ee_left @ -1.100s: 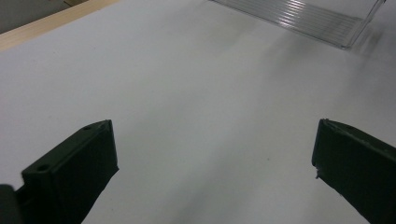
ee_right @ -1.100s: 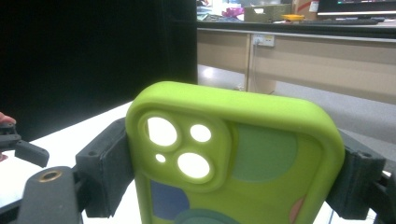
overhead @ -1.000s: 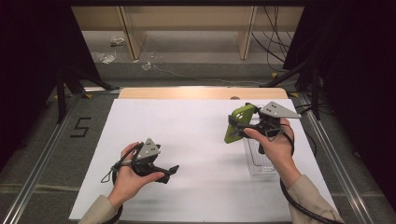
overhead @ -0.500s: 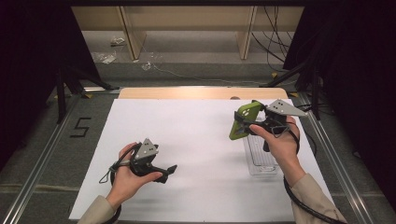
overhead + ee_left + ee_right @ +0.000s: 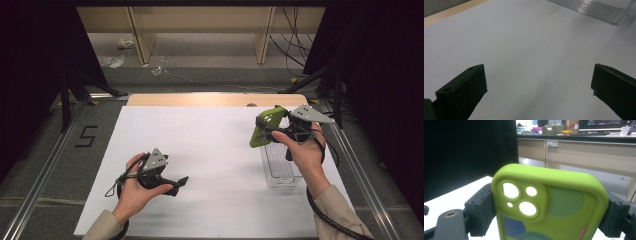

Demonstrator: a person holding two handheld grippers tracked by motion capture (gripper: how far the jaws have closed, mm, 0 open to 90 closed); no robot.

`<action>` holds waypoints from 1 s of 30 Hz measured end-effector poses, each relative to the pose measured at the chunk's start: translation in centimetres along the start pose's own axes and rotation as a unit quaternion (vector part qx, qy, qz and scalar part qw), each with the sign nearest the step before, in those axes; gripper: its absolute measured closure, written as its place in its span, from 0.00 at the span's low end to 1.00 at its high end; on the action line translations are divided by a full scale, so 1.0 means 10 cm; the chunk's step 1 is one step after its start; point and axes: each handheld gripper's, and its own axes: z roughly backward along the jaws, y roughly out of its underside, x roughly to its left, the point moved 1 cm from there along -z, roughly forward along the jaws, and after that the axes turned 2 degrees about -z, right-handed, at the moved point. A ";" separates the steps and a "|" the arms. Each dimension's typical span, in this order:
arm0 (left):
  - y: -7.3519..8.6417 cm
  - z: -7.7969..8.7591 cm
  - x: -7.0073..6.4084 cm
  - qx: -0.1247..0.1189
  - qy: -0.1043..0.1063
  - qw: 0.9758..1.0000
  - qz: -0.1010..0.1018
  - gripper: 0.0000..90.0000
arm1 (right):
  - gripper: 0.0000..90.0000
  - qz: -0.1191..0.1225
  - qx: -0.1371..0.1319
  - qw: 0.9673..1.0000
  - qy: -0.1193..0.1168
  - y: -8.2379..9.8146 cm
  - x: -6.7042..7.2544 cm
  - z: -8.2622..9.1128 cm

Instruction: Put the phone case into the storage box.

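White table; right tongs [image 5: 270,129] grip upright green phone case [image 5: 549,202]; left tongs [image 5: 176,184] open, empty.

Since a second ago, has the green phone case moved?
Yes. The green phone case, clamped in the right gripper, has shifted up and rightward in the high view, now above the far end of the clear tray, nearer the wooden strip.

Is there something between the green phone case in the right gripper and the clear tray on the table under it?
Nothing visible does. The right gripper holds the green phone case in the air near the far end of the clear tray, which looks empty. The left gripper rests apart, jaws open.
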 end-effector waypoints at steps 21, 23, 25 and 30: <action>0.02 0.01 0.01 0.000 -0.002 1.000 0.003 0.00 | 0.20 -0.005 -0.009 1.000 0.027 -0.04 -0.17 0.08; 0.02 0.01 0.01 0.000 -0.002 1.000 0.003 0.00 | 0.19 -0.006 -0.010 1.000 0.029 -0.04 -0.18 0.09; 0.02 0.01 0.02 0.000 -0.002 1.000 0.004 0.00 | 0.19 -0.007 -0.009 0.999 0.032 -0.04 -0.20 0.10; 0.02 0.02 0.02 -0.001 -0.003 1.000 0.004 0.00 | 0.19 -0.007 -0.012 0.999 0.038 -0.05 -0.23 0.12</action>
